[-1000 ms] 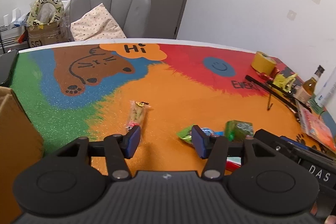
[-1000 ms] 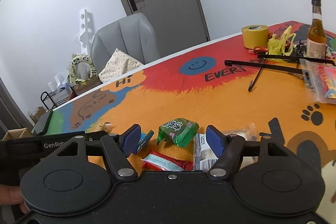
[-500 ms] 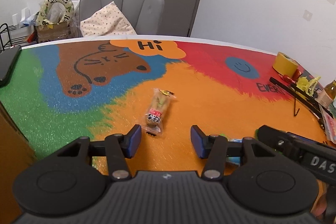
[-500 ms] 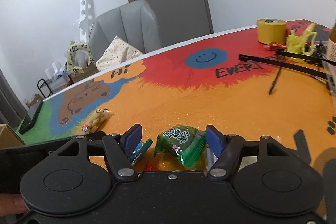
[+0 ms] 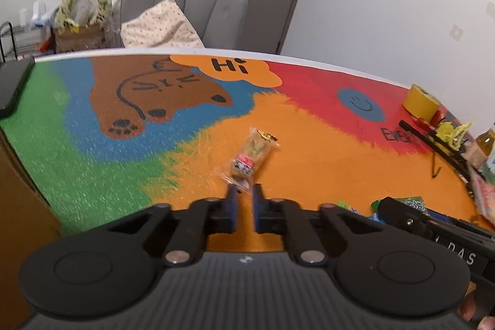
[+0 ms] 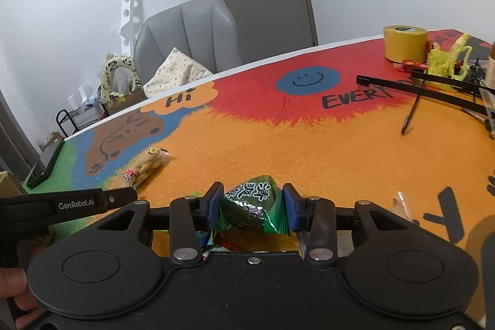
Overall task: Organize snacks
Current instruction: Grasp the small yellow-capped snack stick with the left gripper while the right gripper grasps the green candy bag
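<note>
The left claw has its jaws drawn nearly together, with only a thin gap between them, and they pinch the near tail of the clear wrapper that lies on the orange part of the surface. Whether film is truly caught between the pads cannot be told. The risk there is a grip on the seal alone: thin film could slide out on the lift, or the heavy far end could swing and drop.

The right claw is clamped on the green pack, which bulges between the pads. It is a puffed pouch held across its middle, so a hard squeeze may burst it or crush what is inside, and a loose one may let the slick foil squirt forward. Under it, near the claw body, other packets lie partly hidden; one could snag and be dragged along.

The two claws work close together, the left one's arm reaching across the right view, so a careless swing could knock them. Far right, the tape roll, a black rod and a bottle stand well apart from the work.
</note>
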The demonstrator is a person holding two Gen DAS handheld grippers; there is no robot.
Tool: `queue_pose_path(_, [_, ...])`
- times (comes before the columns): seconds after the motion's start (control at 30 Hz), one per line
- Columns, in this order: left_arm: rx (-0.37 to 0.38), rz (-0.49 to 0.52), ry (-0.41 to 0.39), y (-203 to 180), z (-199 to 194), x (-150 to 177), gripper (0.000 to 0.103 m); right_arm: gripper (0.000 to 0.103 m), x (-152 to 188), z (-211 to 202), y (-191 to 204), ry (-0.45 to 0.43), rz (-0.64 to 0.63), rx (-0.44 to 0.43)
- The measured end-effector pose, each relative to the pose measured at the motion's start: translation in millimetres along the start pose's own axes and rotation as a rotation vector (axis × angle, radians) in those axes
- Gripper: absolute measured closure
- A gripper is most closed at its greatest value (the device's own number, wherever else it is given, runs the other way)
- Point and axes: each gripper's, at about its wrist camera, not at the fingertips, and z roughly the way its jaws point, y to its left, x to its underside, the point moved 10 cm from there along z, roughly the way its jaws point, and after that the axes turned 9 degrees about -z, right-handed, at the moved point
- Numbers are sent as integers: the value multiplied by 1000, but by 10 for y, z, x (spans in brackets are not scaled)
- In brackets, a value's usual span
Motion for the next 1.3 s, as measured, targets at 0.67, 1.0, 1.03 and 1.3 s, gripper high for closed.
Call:
queue_pose_path(0.67, [-73,101,-75,-230,194,-145,36,64,-103,-145,-225,-55,74,-8])
queue_pose_path(1.0, [-106,112,-108,-150,305,-173,76,54,-1,51,-238,-4,58,-1])
queue_pose_path(1.03, [-97,107,-105,-143,304,-183,77,54,-3,54,-230,-2,53,1])
queue_pose_path(1.3, [-56,92,-79,-126,223,-132,83,53,-56,-65,-332,-21,90,16])
